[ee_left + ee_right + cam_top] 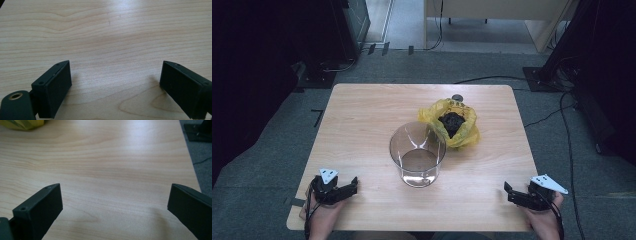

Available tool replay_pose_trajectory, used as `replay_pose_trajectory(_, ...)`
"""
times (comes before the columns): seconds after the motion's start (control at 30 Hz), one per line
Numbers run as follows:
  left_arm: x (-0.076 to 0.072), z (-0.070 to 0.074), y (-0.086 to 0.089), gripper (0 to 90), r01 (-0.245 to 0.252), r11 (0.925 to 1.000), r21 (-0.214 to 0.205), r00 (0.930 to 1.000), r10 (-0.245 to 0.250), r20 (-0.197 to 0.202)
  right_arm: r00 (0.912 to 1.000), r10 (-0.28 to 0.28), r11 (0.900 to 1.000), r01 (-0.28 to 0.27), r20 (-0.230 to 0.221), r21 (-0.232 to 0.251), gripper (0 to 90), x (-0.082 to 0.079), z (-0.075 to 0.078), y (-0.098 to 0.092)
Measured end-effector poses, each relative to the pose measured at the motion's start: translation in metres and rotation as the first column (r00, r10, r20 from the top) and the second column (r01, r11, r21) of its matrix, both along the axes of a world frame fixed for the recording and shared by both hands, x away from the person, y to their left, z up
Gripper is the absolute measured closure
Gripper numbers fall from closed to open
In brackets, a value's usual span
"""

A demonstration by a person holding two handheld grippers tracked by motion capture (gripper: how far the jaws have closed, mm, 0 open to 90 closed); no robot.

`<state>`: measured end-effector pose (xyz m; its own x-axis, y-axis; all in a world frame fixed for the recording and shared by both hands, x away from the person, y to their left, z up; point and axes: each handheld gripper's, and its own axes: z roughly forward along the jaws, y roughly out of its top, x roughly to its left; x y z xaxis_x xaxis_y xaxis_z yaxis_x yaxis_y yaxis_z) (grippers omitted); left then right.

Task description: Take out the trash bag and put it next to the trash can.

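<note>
From the high view, a pale wooden table (362, 130) with rounded corners and a fine straight grain stands on grey carpet. Near its middle sits a clear glass jar (417, 153), a wide open-topped cylinder with a thick, glinting base. Just behind it and to the right, touching or nearly touching its rim, lies a crumpled yellow plastic bag (464, 131), its mouth spread open around a dark, lumpy mass (451, 121) whose nature cannot be told. A small dark round object (457, 97) shows just beyond the bag. At the near left corner the left gripper (352, 187) rests low on the table in a hand, matte black with a grey three-cornered plate on top; the right gripper (509, 192) lies at the near right edge in the other hand. Both are well apart from the jar.

In the left gripper view, the two blocky black fingers (53, 87) stand wide apart over bare wood with wavy grain, nothing between them.

In the right gripper view, the flat-faced black fingers (40, 211) are likewise spread wide above the table, with a corner of the yellow bag at the top left and grey carpet (200, 157) past the table's edge.
</note>
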<state>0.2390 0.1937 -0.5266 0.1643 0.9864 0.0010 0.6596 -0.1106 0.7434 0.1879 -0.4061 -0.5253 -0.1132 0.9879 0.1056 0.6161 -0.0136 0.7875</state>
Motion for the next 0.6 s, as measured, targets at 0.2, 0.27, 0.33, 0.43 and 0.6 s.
replay_pose_trajectory(0.2,0.0000,-0.0001,0.0001,9.7,0.001,1.0000,-0.001,1.0000,-0.001,0.001,0.9994,0.004,0.9995,-0.005,-0.033,-0.030,0.0,0.0016,-0.0029,0.0039)
replay_pose_trajectory(0.27,0.0000,-0.0001,0.0001,9.7,0.001,1.0000,0.000,1.0000,-0.001,0.001,0.9992,0.003,0.9997,-0.004,-0.039,-0.025,0.0,0.0021,-0.0034,0.0034)
replay_pose_trajectory(0.33,-0.0001,-0.0001,0.0001,9.7,0.001,1.0000,-0.001,1.0000,-0.001,0.001,0.9987,-0.004,0.9999,0.004,-0.050,-0.010,0.0,0.0027,-0.0037,0.0019)
replay_pose_trajectory(0.43,-0.0001,-0.0001,0.0000,9.7,0.000,1.0000,-0.001,1.0000,0.000,0.001,0.9979,-0.008,0.9998,0.007,-0.064,-0.018,0.0,0.0043,-0.0045,0.0019)
replay_pose_trajectory(0.6,-0.0001,-0.0001,0.0001,9.7,0.001,1.0000,-0.001,1.0000,-0.001,0.001,0.9967,-0.004,0.9986,0.000,-0.082,-0.053,0.0,0.0057,-0.0051,0.0058)
